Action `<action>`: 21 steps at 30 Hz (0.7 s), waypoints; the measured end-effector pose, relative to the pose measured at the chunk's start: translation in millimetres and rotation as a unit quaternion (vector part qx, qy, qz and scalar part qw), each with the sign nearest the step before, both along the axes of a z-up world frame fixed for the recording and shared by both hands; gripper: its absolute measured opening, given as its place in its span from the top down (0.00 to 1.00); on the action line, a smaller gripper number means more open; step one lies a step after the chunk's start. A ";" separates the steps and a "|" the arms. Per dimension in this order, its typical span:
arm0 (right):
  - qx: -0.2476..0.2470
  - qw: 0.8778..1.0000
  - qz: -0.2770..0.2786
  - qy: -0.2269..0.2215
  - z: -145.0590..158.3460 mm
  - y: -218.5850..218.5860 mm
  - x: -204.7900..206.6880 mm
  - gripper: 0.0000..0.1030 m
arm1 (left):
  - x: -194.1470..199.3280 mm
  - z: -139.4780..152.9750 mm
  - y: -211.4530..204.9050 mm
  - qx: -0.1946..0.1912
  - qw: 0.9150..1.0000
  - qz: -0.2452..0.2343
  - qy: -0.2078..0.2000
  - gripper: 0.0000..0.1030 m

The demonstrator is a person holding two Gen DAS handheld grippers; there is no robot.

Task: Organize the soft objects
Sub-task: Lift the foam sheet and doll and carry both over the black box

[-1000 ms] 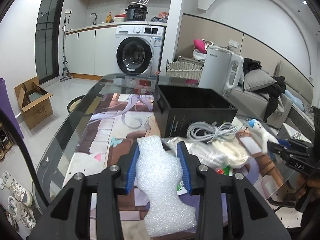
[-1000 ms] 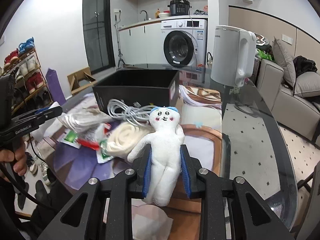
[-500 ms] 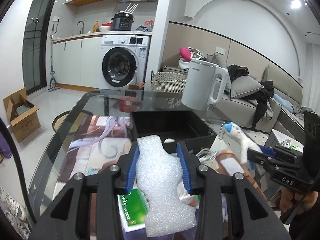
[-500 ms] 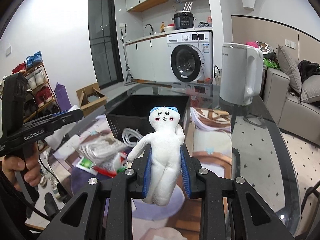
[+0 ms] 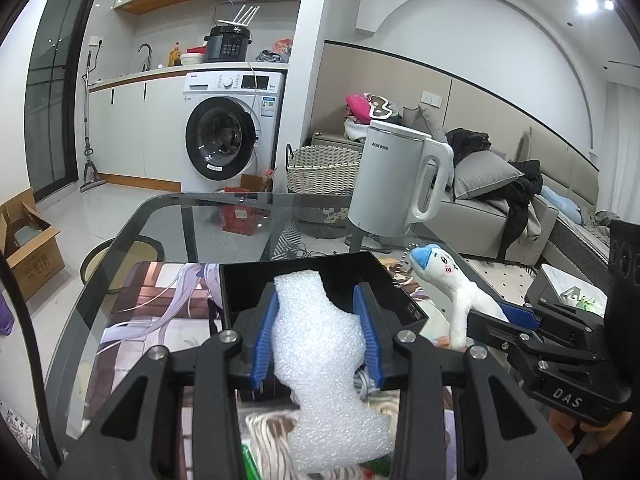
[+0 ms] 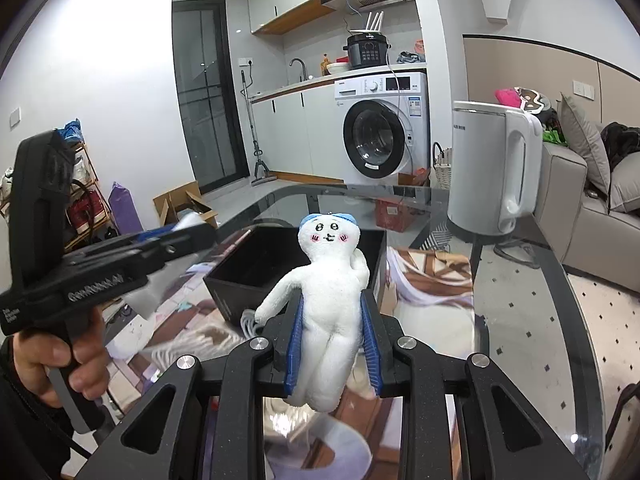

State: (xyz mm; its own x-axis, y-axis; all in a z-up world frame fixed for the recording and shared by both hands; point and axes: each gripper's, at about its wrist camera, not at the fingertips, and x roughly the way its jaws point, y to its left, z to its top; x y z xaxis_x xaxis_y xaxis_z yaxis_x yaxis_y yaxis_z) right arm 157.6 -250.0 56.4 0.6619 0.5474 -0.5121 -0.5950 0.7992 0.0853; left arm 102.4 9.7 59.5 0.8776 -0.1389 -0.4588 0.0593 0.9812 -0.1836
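Observation:
My left gripper [image 5: 318, 300] is shut on a white foam piece [image 5: 320, 364], held in the air over the near edge of the open black box [image 5: 234, 292] on the glass table. My right gripper [image 6: 333, 304] is shut on a white plush doll [image 6: 330, 300] with a blue cap and a drawn face, raised just short of the same black box [image 6: 236, 288]. In the left wrist view the doll [image 5: 448, 280] and the right gripper [image 5: 496, 316] appear at the right of the box. The left gripper [image 6: 192, 234] shows at the left in the right wrist view, a hand [image 6: 60, 360] on its handle.
A white kettle [image 5: 400, 184] stands on the glass table [image 5: 208, 224] beyond the box. A coiled white cable [image 6: 248, 320], a cream cloth [image 5: 272, 432] and packets lie below the grippers on a printed mat [image 5: 160, 304]. A sofa [image 5: 500, 200] is to the right, a washing machine [image 5: 228, 136] behind.
Both grippers have risen and moved forward with their loads toward the black box. The box now sits lower in both views, its open inside showing. The pile of cable and cloth has dropped beneath the grippers.

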 end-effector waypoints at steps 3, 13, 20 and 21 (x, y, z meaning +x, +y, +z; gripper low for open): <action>-0.002 1.000 0.004 -0.002 1.3 6.5 7.5 0.75 | 11.2 -3.5 -0.2 0.001 1.000 0.006 0.006 0.65; -0.010 1.000 0.009 0.011 -3.8 28.7 43.9 0.75 | 41.4 -11.8 0.7 0.008 1.000 0.017 0.025 0.65; -0.024 0.999 0.011 0.019 -11.8 42.3 63.9 0.75 | 53.4 -15.5 -1.2 0.021 0.999 0.015 0.031 0.65; -0.025 0.999 0.012 0.022 -13.6 43.9 66.5 0.75 | 55.8 -16.6 -1.3 0.022 0.999 0.016 0.032 0.65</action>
